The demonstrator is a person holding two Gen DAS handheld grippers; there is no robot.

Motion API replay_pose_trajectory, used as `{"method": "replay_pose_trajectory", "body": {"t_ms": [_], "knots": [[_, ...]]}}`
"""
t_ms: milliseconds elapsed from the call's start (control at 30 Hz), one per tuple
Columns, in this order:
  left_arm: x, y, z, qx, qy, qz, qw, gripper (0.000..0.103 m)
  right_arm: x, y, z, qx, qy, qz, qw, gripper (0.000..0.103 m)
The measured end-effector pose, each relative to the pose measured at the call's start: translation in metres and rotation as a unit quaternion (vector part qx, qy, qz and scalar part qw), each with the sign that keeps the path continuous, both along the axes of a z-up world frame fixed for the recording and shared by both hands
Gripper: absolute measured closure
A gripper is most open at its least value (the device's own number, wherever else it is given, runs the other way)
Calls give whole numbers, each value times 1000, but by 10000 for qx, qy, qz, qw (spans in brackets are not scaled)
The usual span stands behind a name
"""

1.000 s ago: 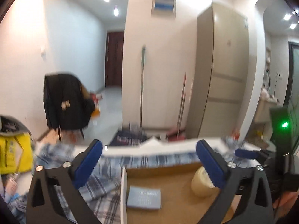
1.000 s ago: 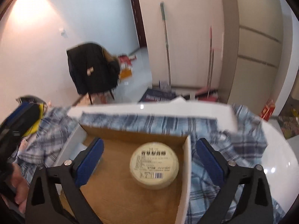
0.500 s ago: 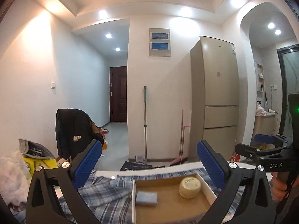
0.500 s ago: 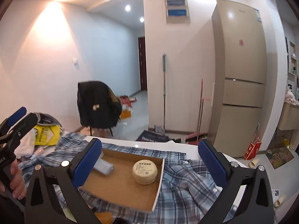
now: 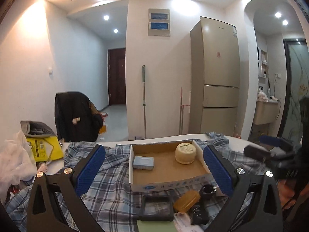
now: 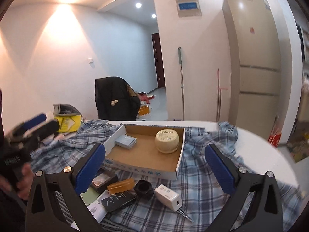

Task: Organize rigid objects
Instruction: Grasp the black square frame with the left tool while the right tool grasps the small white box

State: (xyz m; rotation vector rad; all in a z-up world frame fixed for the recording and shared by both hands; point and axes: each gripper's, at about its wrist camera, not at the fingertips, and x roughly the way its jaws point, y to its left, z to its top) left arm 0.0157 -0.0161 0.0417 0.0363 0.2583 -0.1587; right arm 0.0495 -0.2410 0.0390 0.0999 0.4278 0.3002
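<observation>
A shallow cardboard box (image 5: 197,179) (image 6: 143,171) lies on a blue plaid cloth. It holds a round cream jar (image 5: 185,153) (image 6: 167,140) and a small blue-grey box (image 5: 143,162) (image 6: 125,140). In front of it lie an amber case (image 5: 187,200) (image 6: 121,186), a small black pot (image 5: 207,190) (image 6: 143,188), a black tray (image 5: 156,207) (image 6: 102,180), a dark card box (image 6: 118,201) and a white plug (image 6: 168,197). My left gripper (image 5: 154,171) and right gripper (image 6: 155,169) both hang open and empty above the near side of the box.
The plaid cloth (image 5: 112,197) covers a white table (image 6: 256,150). A yellow packet (image 5: 43,149) and a white plastic bag (image 5: 13,162) sit at the left. Metal tweezers (image 6: 185,215) lie near the plug. A chair with a dark jacket (image 5: 74,116) and a fridge (image 5: 220,77) stand beyond.
Both grippers have pulled back and up from inside the box, still open. The items in front of the box have come into view.
</observation>
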Motion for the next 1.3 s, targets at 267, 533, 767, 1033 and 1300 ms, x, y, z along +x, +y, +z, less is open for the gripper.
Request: {"method": "replay_pose_trajectory", "body": {"t_ms": [267,533,767,1033,1300], "knots": [[-5,8,-32,8,-725,331,9968,0,12,-14,-27,-36,-126,-231,9996,0],[48,8,-60,55,1066,13,9943,0,19,-7,-39,-478,14,-75,9988,0],[90,8,-109,9,2791,-65,9603,0,20,1,-44,-683,146,103,9975,0],[98,6,-127,-101,3219,-389,9459,4,24,2,-48,-775,312,34,9965,0],[101,-2,-134,25,3366,-521,9402,17,24,4,-48,-851,349,86,9957,0]]}}
